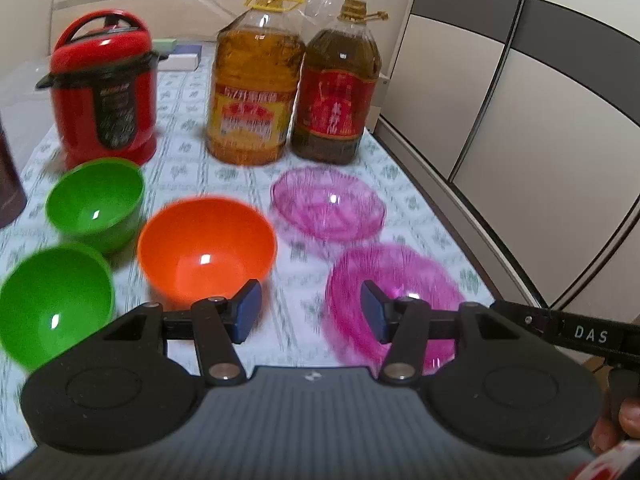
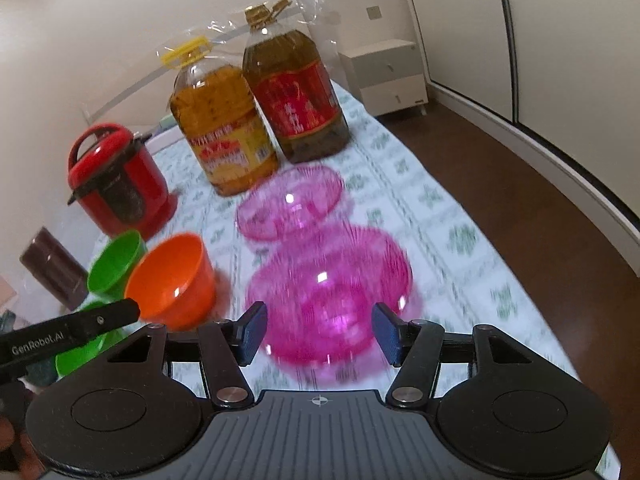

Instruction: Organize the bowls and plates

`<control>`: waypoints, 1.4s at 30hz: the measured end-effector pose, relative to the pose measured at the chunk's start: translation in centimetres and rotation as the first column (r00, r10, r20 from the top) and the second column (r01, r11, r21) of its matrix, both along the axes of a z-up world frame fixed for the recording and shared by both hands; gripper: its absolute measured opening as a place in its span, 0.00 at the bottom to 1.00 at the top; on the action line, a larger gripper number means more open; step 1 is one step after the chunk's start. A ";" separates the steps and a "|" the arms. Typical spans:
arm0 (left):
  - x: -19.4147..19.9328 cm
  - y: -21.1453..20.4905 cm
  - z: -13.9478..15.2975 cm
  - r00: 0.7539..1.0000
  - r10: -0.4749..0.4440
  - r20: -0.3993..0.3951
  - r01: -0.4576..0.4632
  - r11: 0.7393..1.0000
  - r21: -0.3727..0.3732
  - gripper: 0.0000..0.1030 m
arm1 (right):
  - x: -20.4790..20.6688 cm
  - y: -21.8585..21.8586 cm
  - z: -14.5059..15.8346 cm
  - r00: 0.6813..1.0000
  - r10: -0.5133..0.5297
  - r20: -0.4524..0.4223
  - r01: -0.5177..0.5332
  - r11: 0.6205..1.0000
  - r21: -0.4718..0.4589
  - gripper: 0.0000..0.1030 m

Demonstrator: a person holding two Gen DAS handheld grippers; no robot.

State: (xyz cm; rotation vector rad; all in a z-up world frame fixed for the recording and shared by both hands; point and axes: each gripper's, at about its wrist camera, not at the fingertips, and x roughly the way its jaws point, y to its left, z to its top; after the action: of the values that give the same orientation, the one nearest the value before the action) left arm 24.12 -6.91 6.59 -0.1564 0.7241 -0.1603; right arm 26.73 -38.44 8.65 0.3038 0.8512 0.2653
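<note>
Closest to the lens on the left wrist view is the left gripper (image 1: 311, 312), jaws spread wide with nothing between them, just hovering over the patterned tablecloth (image 1: 420, 208). Its left pad sits right in front of the orange bowl (image 1: 207, 250), near the bowl's closest rim, and its right pad overlaps the near pink plate (image 1: 394, 300) in the picture, though I can't tell if it's actually touching since everything's a bit motion-blurred.

Same deal on the other side: the right gripper (image 2: 320, 334) is released too, fingers wide apart, and the near pink plate (image 2: 328, 296) fills the gap between them, lying just ahead of the tips. Whether it's above the plate or level with the rim, can't really say.

The rest of the dishes: a second, far pink plate (image 1: 328, 204) lies further back, close to the near one but apart from it in the left view. Two green bowls sit left of the orange one, the near green bowl (image 1: 56, 304) close to the camera and the far green bowl (image 1: 96, 202) behind it, right in front of the red cooker (image 1: 104, 88). All bowls are upright, mouths up.

Behind the plates stand two big oil jugs side by side, the yellow-capped oil jug (image 1: 254, 84) and the red-label oil jug (image 1: 338, 88). There's a dark cylinder (image 2: 54, 270) off at the left edge, beside the bowls.
</note>
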 end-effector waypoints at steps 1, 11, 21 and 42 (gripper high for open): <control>0.9 0.1 0.4 1.000 -0.001 0.000 0.001 1.000 -0.004 0.49 | 0.7 0.0 0.2 1.000 0.003 0.001 -0.003 1.000 0.000 0.56; 9.2 0.1 1.7 0.999 -0.030 -0.011 0.031 0.997 0.065 0.49 | 8.8 -0.3 1.0 0.999 0.030 -0.022 -0.030 1.000 0.003 0.56; 20.0 -0.1 -0.8 0.989 -0.082 -0.125 0.093 0.992 0.088 0.49 | 17.5 0.5 -2.1 0.992 0.072 -0.105 -0.074 0.997 -0.019 0.56; 31.7 0.3 -10.7 0.921 -0.070 -0.383 0.084 0.996 0.021 0.39 | 28.3 1.6 -12.4 0.950 0.087 -0.299 -0.088 0.996 0.010 0.56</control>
State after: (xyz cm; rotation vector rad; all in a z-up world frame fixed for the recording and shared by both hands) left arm 55.86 -6.64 -4.09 -0.1248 1.1239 -0.1939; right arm 55.00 -36.87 -3.72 0.3079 1.1669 0.3051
